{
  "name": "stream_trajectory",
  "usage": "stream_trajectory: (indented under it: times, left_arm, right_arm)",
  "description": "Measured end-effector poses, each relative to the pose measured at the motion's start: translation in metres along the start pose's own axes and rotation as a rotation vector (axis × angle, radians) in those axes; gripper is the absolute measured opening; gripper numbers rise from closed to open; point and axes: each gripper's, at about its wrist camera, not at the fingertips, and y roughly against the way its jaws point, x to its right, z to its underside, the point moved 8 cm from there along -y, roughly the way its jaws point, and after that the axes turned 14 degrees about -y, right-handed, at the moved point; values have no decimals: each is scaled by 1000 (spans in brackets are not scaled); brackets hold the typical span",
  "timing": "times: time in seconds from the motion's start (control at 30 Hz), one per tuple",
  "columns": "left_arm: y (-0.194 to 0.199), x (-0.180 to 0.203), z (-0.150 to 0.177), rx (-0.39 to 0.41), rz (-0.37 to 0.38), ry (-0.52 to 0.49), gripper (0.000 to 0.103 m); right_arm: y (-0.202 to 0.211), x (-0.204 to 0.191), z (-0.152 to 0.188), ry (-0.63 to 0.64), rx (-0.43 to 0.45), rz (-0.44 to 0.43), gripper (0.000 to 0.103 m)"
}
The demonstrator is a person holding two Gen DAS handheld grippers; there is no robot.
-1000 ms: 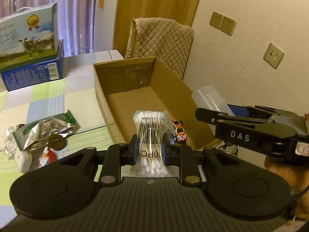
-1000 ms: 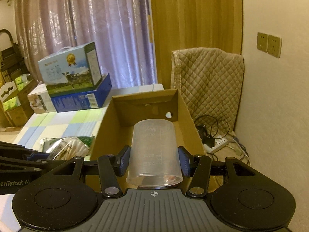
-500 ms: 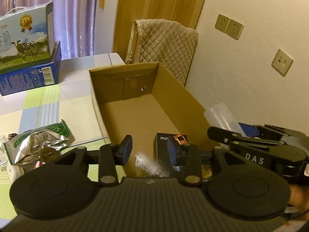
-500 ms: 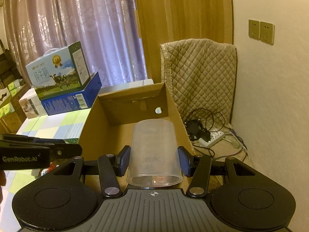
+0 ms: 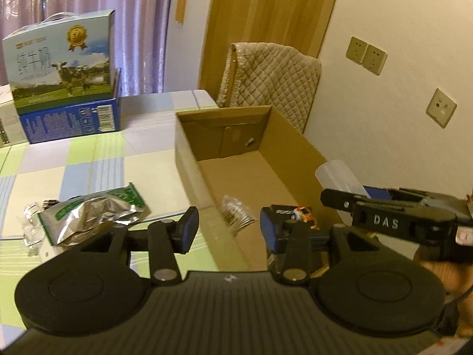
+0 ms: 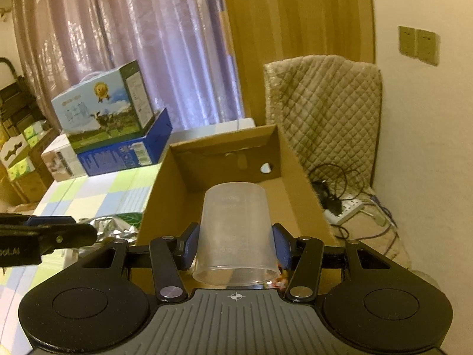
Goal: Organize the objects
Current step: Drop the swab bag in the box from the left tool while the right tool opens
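Over the cardboard box [image 5: 295, 153], the left gripper [image 5: 227, 230] has its fingers wide apart and holds nothing, and a clear bag of cotton swabs [image 5: 238, 213] lies on the box floor just past them. The right gripper [image 6: 235, 242] squeezes a see-through plastic cup [image 6: 235, 236]. It points away from the camera, bottom end far and open mouth near.

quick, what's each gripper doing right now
Left gripper: open, holding nothing, over the box's near end.
Right gripper: shut on the cup, above the box.
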Motion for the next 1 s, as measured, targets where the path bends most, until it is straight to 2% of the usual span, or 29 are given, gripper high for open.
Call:
stream_trajectory:
  times: [0.17,0.53,0.73,1.0]
  left_arm:
    - [2,-20,20,-24,-22,31,40]
    - [32,-64,63,-44,-88,110,43]
    - [60,-83,81,-39,-135,133,46]
    - [95,-113,115,-51,-206,163,52]
  right_arm:
    - [-15,-8,0,-37,-9,-59,52]
    - [9,-7,13,-100,8,-43,55]
    - [25,-26,23,-93,7,-65,55]
    - [48,-70,44,-69,5,-142,55]
